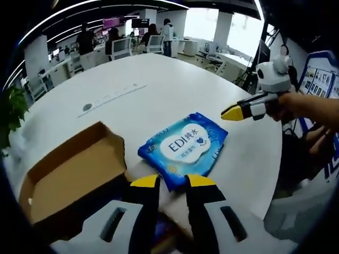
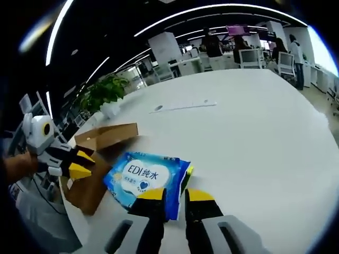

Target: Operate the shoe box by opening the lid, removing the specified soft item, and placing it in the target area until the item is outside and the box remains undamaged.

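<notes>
1 white round table (image 1: 159,90) in an open-plan office (image 1: 132,32).

Both cameras ride low over the white table (image 1: 159,90), each looking forward along its own jaws from near the table's edge. They face one another's side: each view takes in the blue pack (image 1: 184,148) close up, the open box (image 1: 74,174) beside it, and the office beyond.
</notes>
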A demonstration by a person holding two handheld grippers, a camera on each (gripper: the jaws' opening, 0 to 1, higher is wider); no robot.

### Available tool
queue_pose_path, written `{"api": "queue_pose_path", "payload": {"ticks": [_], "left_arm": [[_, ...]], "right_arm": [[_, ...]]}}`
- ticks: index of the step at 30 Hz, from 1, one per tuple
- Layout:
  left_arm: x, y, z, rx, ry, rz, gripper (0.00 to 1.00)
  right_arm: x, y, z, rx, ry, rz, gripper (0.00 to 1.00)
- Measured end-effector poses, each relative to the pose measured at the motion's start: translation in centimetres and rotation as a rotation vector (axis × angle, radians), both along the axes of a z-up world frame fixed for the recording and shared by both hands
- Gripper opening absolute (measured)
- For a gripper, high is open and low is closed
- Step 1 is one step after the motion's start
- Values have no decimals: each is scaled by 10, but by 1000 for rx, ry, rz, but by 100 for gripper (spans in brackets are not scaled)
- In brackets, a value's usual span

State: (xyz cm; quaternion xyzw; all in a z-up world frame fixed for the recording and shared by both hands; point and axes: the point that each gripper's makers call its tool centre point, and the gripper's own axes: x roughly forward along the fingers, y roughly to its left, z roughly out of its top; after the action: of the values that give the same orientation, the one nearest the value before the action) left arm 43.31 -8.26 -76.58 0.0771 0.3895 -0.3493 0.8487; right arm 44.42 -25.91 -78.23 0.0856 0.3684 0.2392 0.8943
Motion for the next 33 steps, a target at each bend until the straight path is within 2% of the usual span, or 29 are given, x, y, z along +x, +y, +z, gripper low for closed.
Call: {"api": "queue_pose_path", "payload": {"ticks": [12, 19, 33], "left_arm": [[-7, 34, 15, -46, -19, 64, 22], [-16, 58, 15, -47, -23, 96, 23], [-17, 117, 13, 27, -55, 126, 26]], "right_arm": [[-16, 13, 27, -51, -42, 61, 19], [-24, 32, 39, -66, -62, 112, 23], [-31, 87, 59, -136, -128, 292, 30]]}}
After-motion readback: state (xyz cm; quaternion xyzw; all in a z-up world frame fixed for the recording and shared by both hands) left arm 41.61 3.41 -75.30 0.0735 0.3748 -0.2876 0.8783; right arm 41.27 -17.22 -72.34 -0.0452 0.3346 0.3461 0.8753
